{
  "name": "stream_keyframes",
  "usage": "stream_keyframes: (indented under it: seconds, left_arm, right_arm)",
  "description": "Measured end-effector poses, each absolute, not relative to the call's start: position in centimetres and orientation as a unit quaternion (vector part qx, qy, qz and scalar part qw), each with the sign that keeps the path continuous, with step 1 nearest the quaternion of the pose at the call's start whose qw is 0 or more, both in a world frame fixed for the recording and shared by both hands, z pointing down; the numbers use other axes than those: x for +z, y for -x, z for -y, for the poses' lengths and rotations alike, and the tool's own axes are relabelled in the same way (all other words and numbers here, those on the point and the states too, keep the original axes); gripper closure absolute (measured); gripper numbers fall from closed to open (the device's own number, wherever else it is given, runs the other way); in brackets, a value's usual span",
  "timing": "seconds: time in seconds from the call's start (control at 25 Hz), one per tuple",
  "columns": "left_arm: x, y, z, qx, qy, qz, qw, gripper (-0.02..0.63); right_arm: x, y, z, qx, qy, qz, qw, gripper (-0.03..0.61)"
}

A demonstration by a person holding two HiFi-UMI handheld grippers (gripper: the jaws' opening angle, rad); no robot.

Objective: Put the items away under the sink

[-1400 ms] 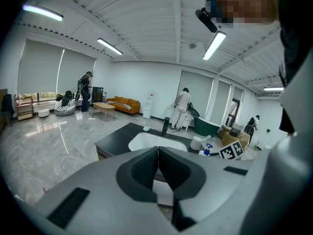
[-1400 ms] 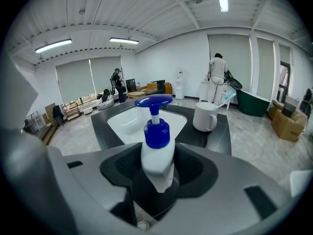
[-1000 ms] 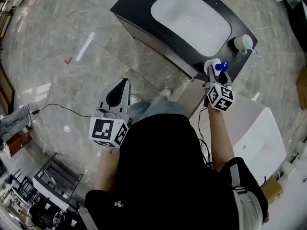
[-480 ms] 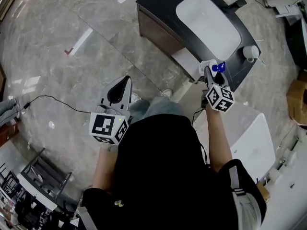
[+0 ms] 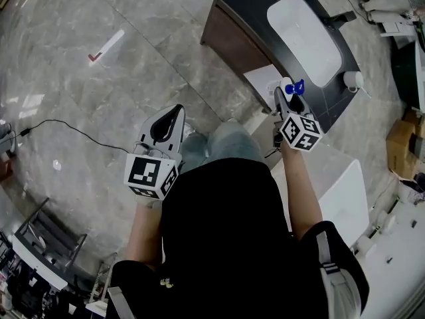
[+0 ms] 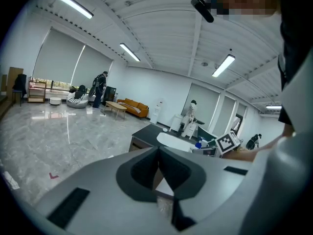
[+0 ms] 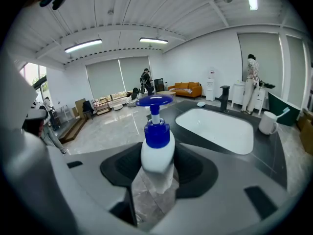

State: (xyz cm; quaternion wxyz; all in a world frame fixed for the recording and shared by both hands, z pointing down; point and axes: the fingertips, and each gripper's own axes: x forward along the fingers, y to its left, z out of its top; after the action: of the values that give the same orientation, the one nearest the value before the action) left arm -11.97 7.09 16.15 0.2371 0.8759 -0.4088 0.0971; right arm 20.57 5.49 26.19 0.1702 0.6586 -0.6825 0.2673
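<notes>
Near vanity [image 5: 242, 8] edge, right hand-held gripper [image 5: 284, 98] clamping pump bottle [image 7: 156, 148], floor [image 5: 99, 105] open

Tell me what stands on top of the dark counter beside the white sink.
A white cup holding a thin stick, a black faucet and a small white round thing. The held pump bottle covers part of the counter.

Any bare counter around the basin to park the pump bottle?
Widest bare patch: the counter end between the basin and the edge far from the cup. A narrower strip runs along the basin's front. Crowded: the faucet side and cup corner.
</notes>
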Motion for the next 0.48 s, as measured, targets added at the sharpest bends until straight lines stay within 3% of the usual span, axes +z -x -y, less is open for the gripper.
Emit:
stream_keyframes:
  seconds: [0.48]
  left_arm:
    - [22.6,14.0,-6.0,0.117,-0.838,0.441,0.3,0.591]
  right_arm:
    - [32.9,-14.3,-2.4,0.294,-0.588,0.724,0.209,0.367]
